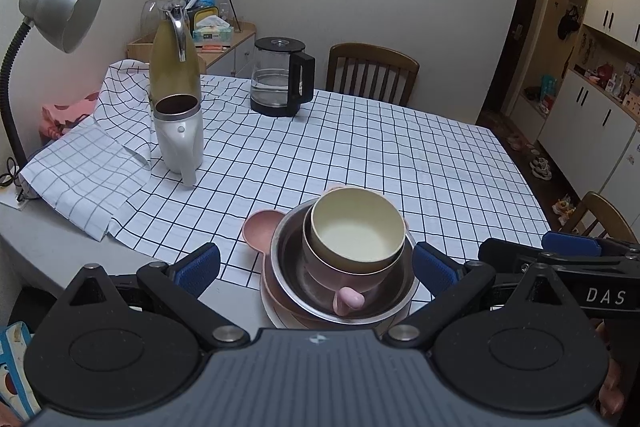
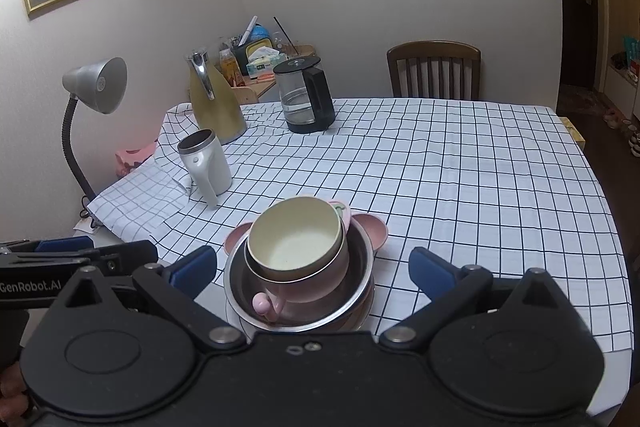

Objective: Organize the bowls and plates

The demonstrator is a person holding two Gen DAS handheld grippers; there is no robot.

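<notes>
A stack of dishes stands at the near edge of the checked tablecloth. A cream bowl (image 1: 357, 231) (image 2: 295, 239) sits in a pink handled cup (image 1: 347, 281) (image 2: 280, 287), inside a steel bowl (image 1: 288, 267) (image 2: 356, 267), on a pink bear-eared plate (image 1: 256, 229) (image 2: 372, 227). My left gripper (image 1: 316, 265) is open, its fingers either side of the stack and a little short of it. My right gripper (image 2: 312, 267) is open the same way. The right gripper shows at the right edge of the left wrist view (image 1: 568, 255); the left one at the left of the right wrist view (image 2: 72, 255).
A white steel mug (image 1: 180, 137) (image 2: 206, 165), a yellow thermos jug (image 1: 175, 63) (image 2: 216, 103) and a glass kettle (image 1: 282, 83) (image 2: 306, 95) stand at the far left of the table. A desk lamp (image 1: 60, 15) (image 2: 94, 87) is left. Wooden chairs (image 1: 372, 73) (image 2: 434, 69) stand behind.
</notes>
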